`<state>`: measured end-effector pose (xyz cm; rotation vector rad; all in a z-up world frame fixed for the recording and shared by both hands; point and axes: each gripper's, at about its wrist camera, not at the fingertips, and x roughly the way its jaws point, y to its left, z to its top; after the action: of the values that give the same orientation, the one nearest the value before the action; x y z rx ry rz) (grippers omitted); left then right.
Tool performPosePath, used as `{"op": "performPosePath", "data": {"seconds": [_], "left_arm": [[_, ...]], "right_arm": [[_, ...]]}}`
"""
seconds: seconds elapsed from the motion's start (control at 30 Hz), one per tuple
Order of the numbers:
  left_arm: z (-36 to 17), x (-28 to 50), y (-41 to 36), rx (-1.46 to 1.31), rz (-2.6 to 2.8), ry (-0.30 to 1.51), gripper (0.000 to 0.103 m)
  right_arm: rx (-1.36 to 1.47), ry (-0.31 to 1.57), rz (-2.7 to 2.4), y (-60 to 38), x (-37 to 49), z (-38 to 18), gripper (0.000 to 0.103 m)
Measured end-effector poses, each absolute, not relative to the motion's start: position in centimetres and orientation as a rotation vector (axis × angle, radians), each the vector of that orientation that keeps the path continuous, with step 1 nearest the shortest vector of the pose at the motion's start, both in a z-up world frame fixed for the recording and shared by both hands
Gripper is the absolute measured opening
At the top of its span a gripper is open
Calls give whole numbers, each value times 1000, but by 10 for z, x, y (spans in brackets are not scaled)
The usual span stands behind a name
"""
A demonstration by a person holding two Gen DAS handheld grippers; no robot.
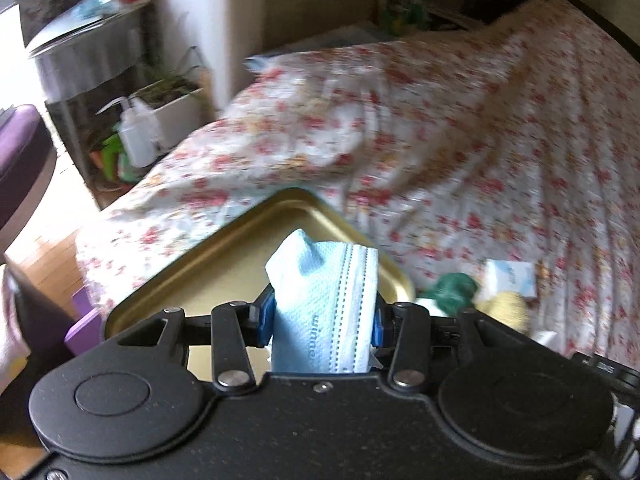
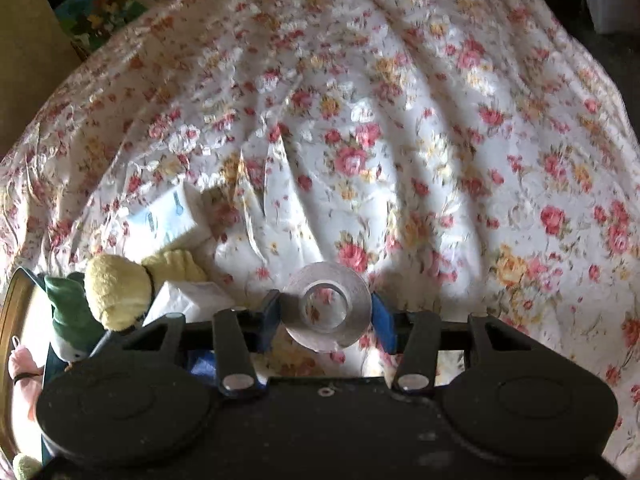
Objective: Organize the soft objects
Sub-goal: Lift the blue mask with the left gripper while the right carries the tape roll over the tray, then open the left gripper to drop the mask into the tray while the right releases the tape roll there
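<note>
- The face mask (image 1: 326, 308), pale blue and folded, is pinched between the blue pads of the left hand-held gripper (image 1: 323, 320), which is clamped on it. It hangs over the gold tray (image 1: 224, 256).
- The tray sits on the floral bedspread (image 1: 460, 140), near the bed's edge.
- The tape roll (image 2: 326, 306), clear with a hollow core, stands between the pads of the right hand-held gripper (image 2: 326, 316); both pads touch its sides, so the jaws are closed on it, over the bedspread (image 2: 400, 120).
- Just left of that gripper lie a yellow plush (image 2: 116, 288), a green plush (image 2: 70, 312) and a white packet (image 2: 188, 300), close together; a tissue pack (image 2: 168, 216) lies a little further out.
- From the left view, the same green plush (image 1: 452, 290), yellow plush (image 1: 506, 306) and tissue pack (image 1: 510, 278) are to the right of the tray.
- Beside the bed stand a white bottle (image 1: 134, 136) and a planter (image 1: 176, 112).
</note>
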<state>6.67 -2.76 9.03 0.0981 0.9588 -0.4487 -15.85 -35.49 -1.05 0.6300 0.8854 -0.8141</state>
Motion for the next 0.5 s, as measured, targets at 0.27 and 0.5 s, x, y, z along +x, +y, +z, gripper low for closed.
{"op": "performPosePath", "data": {"seconds": [0.27, 0.5], "left_arm": [[85, 80, -5, 66, -417, 998, 43], [79, 94, 12, 35, -372, 1040, 43]], "right_arm": [[644, 828, -847, -354, -170, 0, 48], [532, 771, -805, -324, -155, 27, 48]]}}
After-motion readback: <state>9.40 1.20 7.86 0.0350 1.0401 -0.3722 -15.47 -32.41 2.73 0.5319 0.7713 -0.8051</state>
